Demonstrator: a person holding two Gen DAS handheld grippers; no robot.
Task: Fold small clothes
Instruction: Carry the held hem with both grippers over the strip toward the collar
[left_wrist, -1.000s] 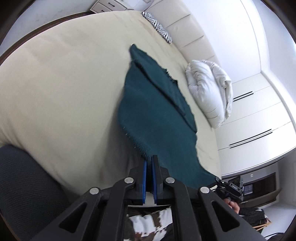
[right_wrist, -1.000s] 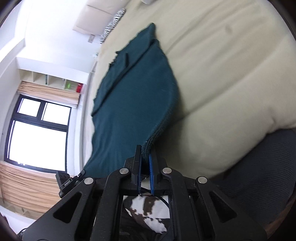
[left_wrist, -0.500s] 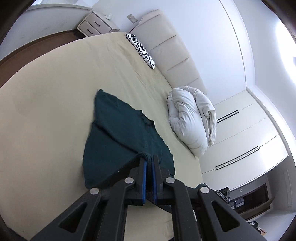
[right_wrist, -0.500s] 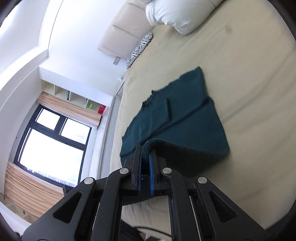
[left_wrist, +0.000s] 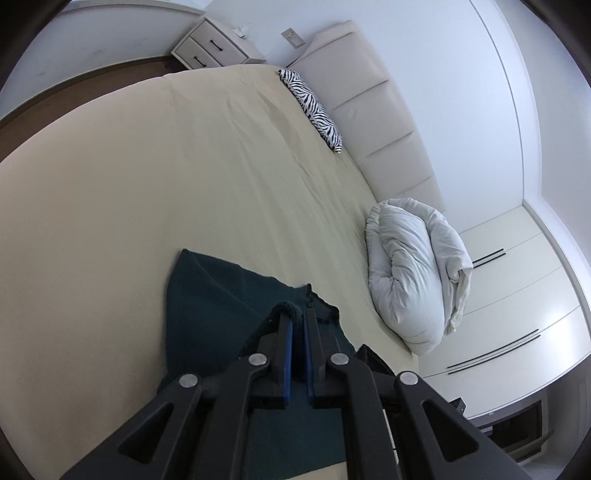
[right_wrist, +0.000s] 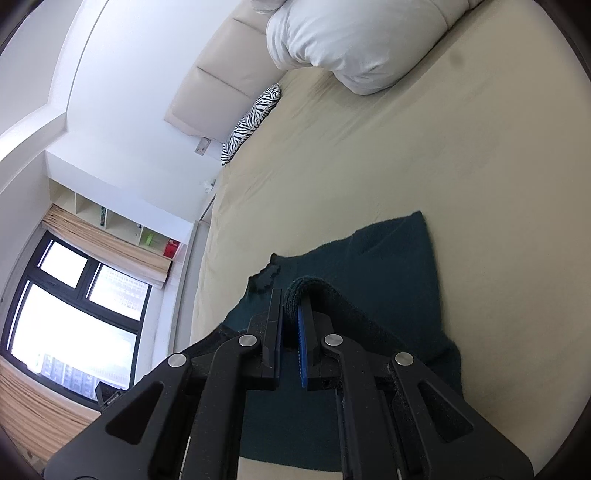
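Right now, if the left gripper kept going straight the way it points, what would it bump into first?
Most likely the green cloth it is already pinching, then the bed beneath, since the left gripper tilts downward. The duvet sits off to one side; depth is unclear.

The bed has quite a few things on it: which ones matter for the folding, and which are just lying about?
Part of the job:
- dark green garment
- left gripper, shut on its hem
- right gripper, shut on its hem

Just lying about:
- white duvet
- zebra-striped pillow
- nightstand
- wardrobe
- bed, only the work surface
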